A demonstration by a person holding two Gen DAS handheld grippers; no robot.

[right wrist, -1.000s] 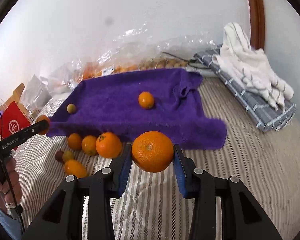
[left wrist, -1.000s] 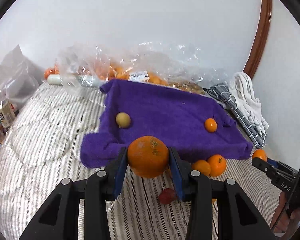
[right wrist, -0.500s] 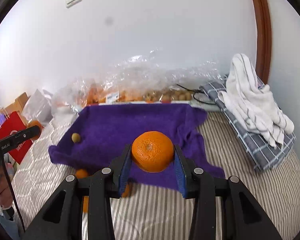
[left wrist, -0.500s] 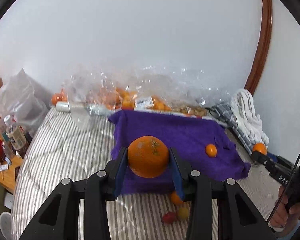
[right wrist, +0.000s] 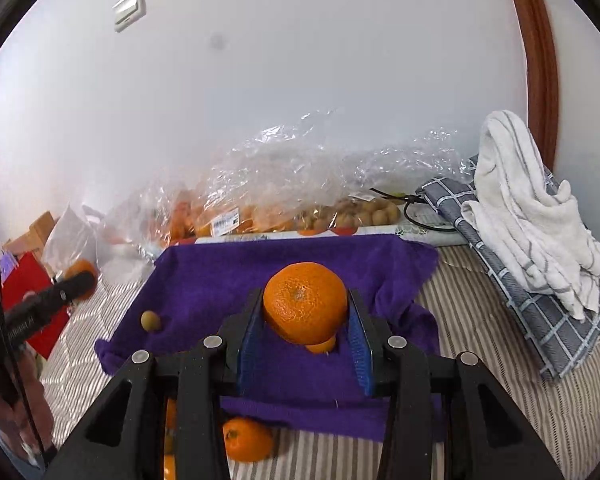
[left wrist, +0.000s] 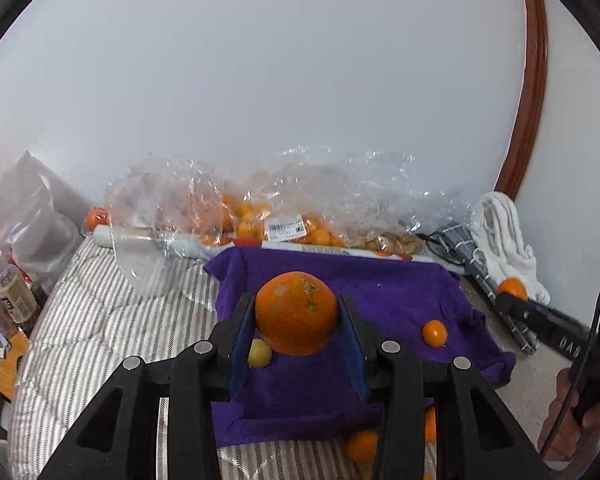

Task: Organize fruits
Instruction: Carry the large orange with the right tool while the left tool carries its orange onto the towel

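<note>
The right gripper [right wrist: 305, 330] clamps an orange [right wrist: 305, 302] above the purple towel [right wrist: 220, 276].

Between my left jaws, the orange [left wrist: 296, 314] has a dimpled, slightly glossy peel with dull pale scuffs. The one in my right jaws, a mandarin [right wrist: 305, 302], is brighter and finely pitted. My jaws are matt black plastic with ribbed blue pads [right wrist: 358, 354] and shiny metal screw heads. Beneath both lies a purple towel [left wrist: 380, 292] of fuzzy cloth, on striped woven bed fabric [right wrist: 512, 384]. Beyond the jaws, crinkled clear plastic bags [right wrist: 300, 164] gleam; right of them, a white terry towel [right wrist: 528, 208] looks nubbly.
</note>
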